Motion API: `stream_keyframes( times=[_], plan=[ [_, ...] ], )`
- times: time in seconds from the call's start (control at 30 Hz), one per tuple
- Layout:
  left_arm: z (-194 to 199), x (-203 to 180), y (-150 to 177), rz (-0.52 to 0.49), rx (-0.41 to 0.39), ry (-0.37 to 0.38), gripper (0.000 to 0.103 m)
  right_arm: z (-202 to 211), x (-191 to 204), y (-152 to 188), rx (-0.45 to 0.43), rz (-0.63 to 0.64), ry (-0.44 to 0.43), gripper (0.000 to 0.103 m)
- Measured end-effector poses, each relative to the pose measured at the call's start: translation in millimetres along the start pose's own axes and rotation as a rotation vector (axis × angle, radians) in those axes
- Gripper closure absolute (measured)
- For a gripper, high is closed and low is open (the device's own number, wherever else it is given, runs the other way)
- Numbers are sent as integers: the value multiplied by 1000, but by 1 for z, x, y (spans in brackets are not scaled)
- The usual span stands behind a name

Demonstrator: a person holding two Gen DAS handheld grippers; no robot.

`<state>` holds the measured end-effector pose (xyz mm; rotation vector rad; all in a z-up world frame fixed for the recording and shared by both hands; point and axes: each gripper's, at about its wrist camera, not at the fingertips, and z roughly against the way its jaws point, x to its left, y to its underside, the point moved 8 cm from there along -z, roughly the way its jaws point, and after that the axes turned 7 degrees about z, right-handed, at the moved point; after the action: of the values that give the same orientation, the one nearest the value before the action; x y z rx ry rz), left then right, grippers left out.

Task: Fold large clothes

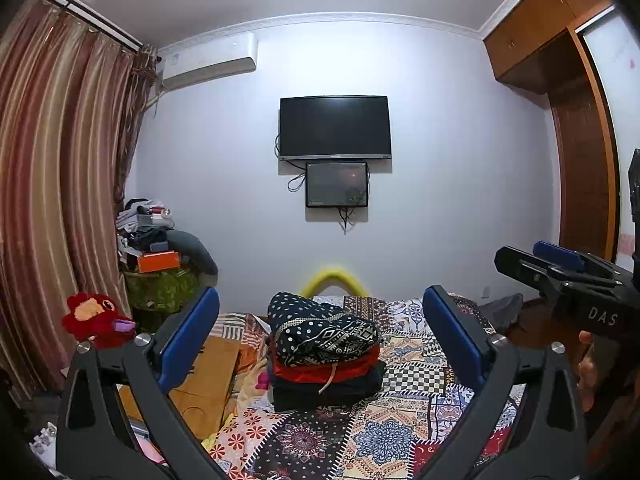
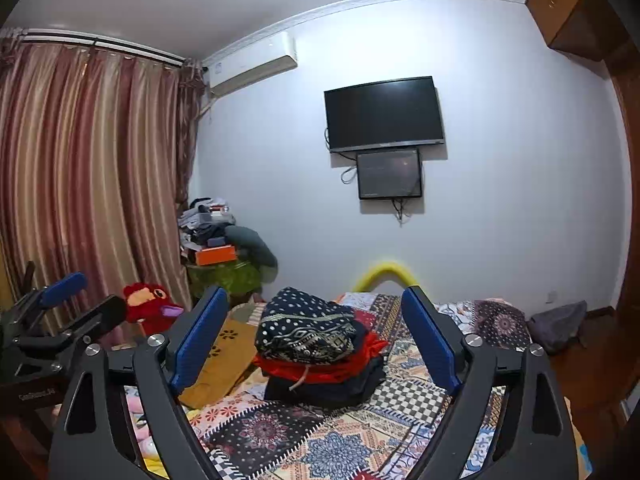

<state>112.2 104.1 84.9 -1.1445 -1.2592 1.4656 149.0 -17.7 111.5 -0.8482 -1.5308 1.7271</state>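
Three folded garments are seen stacked [image 1: 324, 352] on the patterned bed [image 1: 400, 440]; no unfolded garment is seen there, so folding is judged largely done; left claw [image 1: 320, 344] and right claw [image 2: 316, 340] are spread wide, empty

Wardrobe [image 1: 576, 128] (right side) cut off

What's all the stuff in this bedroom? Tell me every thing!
folded clothes: one stack, dotted navy on red on dark, middle of the bed
bed cover: one, patchwork colours, on the bed
plush toy: one, red, left of the bed
TV: one, black, on the wall
small screen: one, dark, under the TV
air conditioner: one, white, high on the wall
curtains: striped pink-brown, left
wardrobe: brown, right
left tool: open, empty
right tool: open, empty
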Motion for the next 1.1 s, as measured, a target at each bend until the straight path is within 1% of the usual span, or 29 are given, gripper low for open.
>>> stream_keyframes(
  times=[0.03, 0.07, 0.17, 0.47, 0.83, 1.1],
  plan=[
    [1, 0, 0, 0, -2, -7, 0, 0, -1, 1, 5, -8, -1, 2],
    [2, 0, 0, 0, -3, -11, 0, 1, -2, 2, 4, -14, 0, 0],
    [3, 1, 1, 13, -5, -13, 0, 8, -4, 3, -10, -15, 13, 0],
    [1, 3, 4, 41, 1, 0, 0, 16, -4, 10, 4, -4, 13, 0],
    [-3, 1, 8, 36, 13, -3, 0, 15, 1, 14, 23, 16, 25, 0],
    [-9, -3, 14, 42, 36, 5, 0, 14, -1, 17, 42, 12, 39, 0]
  ],
)
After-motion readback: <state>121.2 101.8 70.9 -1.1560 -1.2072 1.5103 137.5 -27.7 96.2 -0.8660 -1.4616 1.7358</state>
